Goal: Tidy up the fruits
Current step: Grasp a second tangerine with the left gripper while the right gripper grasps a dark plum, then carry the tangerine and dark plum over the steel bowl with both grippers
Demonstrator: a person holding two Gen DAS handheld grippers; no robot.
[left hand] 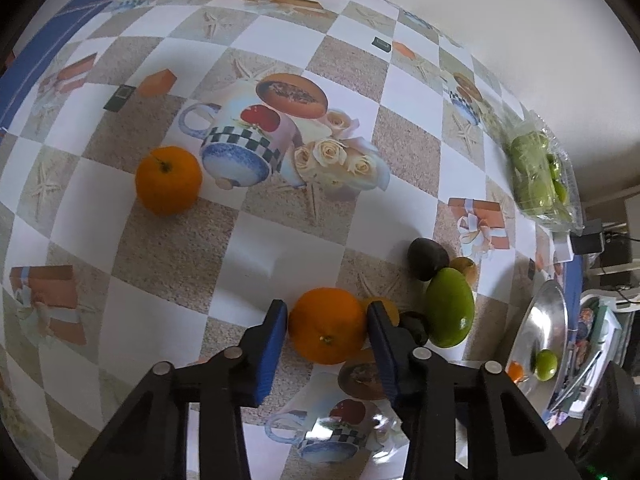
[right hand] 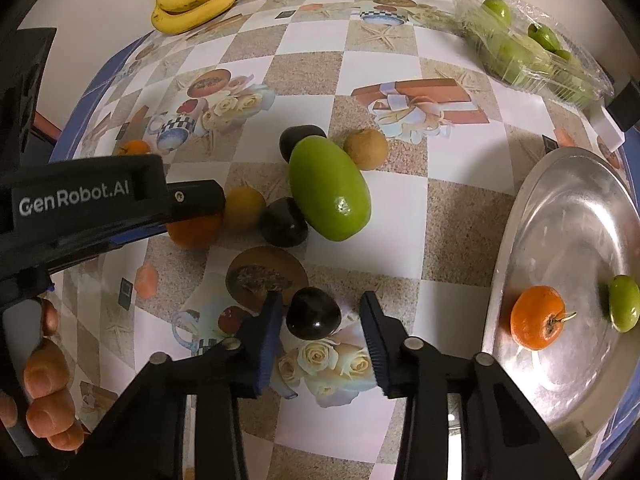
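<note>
Orange (left hand: 327, 330), round and dimpled, sits on the checked tablecloth (left hand: 256, 248) between the left gripper (left hand: 327, 332) pads, clamped on both sides; right gripper (right hand: 320, 320) spread wide around a glossy dark plum (right hand: 313, 313), not gripping; steel tray (right hand: 560, 216) just right

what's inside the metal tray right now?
The metal tray holds a small orange with a stem and a small green fruit, lying apart. Its near-right part runs out of frame, so anything there is unseen.
</note>
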